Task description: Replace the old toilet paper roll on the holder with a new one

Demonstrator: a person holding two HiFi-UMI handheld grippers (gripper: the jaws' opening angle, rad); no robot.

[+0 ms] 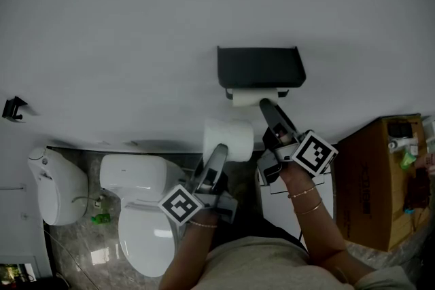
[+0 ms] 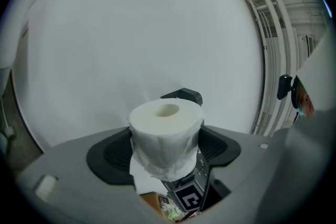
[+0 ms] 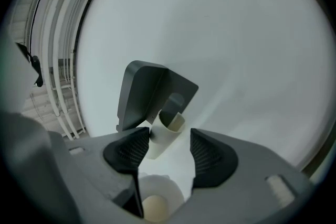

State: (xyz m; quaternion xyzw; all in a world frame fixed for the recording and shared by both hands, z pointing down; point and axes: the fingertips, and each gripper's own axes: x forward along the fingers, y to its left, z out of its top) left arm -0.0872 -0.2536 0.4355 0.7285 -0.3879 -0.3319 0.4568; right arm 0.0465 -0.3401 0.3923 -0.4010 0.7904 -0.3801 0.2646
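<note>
Old roll, nearly bare, hung under the holder. Right gripper had its jaws apart about the roll's end, the pads not yet pressing. Left gripper was clamped on the new roll, at seven o'clock from the holder. Best to centre the jaws, close gently so it isn't crushed, then slide it along the bar.
</note>
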